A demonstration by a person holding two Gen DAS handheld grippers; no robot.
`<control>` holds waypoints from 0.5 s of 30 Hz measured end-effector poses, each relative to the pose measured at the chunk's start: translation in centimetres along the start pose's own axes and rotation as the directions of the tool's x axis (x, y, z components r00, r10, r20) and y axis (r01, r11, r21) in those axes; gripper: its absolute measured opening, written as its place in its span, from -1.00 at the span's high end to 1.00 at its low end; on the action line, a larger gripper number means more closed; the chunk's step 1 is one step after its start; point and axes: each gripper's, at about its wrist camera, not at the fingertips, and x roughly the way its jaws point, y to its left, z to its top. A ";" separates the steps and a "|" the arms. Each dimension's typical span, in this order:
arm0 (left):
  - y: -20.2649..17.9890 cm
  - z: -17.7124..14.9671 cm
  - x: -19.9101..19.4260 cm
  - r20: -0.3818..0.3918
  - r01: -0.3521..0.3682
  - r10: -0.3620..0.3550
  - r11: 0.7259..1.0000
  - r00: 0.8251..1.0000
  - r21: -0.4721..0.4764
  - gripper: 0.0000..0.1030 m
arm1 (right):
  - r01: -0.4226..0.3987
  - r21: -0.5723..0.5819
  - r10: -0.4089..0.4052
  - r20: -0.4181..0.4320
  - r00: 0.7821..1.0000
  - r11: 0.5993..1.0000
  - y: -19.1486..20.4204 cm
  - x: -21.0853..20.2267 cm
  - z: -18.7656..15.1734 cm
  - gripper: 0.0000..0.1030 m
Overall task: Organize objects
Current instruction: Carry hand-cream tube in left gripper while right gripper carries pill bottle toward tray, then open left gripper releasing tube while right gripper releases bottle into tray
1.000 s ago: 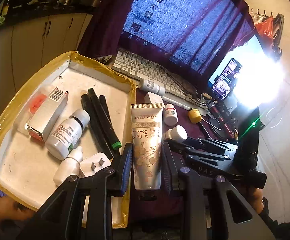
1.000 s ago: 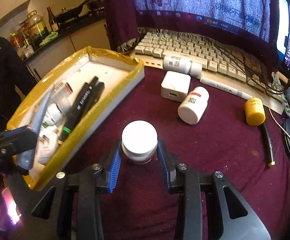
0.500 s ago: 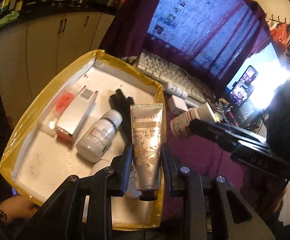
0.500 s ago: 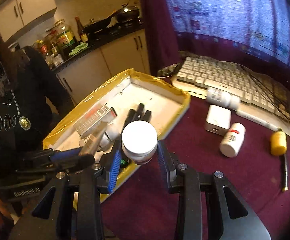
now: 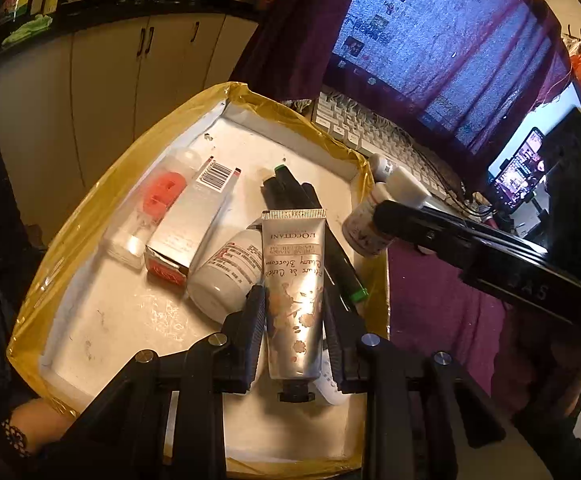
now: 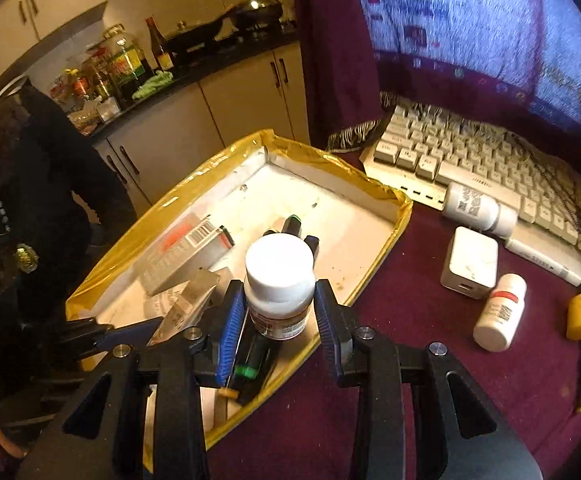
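My left gripper (image 5: pixel 293 312) is shut on a cream L'Occitane hand-cream tube (image 5: pixel 294 280) and holds it above the yellow-rimmed white tray (image 5: pixel 90 216). My right gripper (image 6: pixel 280 312) is shut on a white-capped pill bottle (image 6: pixel 279 280), held over the tray's near right edge (image 6: pixel 386 236); the bottle also shows in the left wrist view (image 5: pixel 364 224). In the tray lie a silver box (image 5: pixel 194 220), a white bottle (image 5: pixel 226 276), black markers (image 5: pixel 322 240) and a clear item with a red part (image 5: pixel 158 200).
On the maroon cloth to the right lie a white charger (image 6: pixel 470 262), a red-labelled pill bottle (image 6: pixel 498 312), another white bottle (image 6: pixel 476 208), a yellow-capped tool (image 6: pixel 580 316) and a keyboard (image 6: pixel 490 160). A monitor and kitchen cabinets stand behind.
Both grippers have lifted their objects off the cloth and moved left over the tray. The tube and the bottle stay gripped.
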 end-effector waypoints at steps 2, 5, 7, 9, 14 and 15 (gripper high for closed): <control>-0.1 0.1 0.1 -0.003 -0.006 0.006 1.000 1.000 0.006 0.52 | 0.001 0.008 -0.001 -0.024 1.000 1.000 -0.2 1.0 0.5 0.36; -0.5 0.3 0.3 -0.006 -0.024 0.024 0.999 1.000 0.026 0.52 | 0.034 0.017 -0.033 -0.044 0.998 0.999 -0.8 2.2 1.3 0.36; -1.0 0.3 0.6 -0.006 -0.044 0.044 0.998 0.999 0.049 0.52 | 0.052 0.016 -0.052 -0.042 0.998 0.999 -0.9 2.8 1.7 0.36; -1.5 0.4 0.9 -0.007 -0.064 0.064 0.995 0.998 0.072 0.52 | 0.069 0.010 -0.069 -0.037 0.997 0.998 -0.8 3.1 1.9 0.36; -2.2 0.7 1.8 -0.027 -0.126 0.130 0.986 0.991 0.108 0.52 | 0.131 -0.027 -0.131 -0.007 0.991 0.991 -0.4 3.6 2.3 0.35; -2.4 0.6 2.3 -0.041 -0.137 0.143 0.983 0.989 0.120 0.52 | 0.137 -0.030 -0.137 0.001 0.991 0.990 -0.4 3.7 2.4 0.35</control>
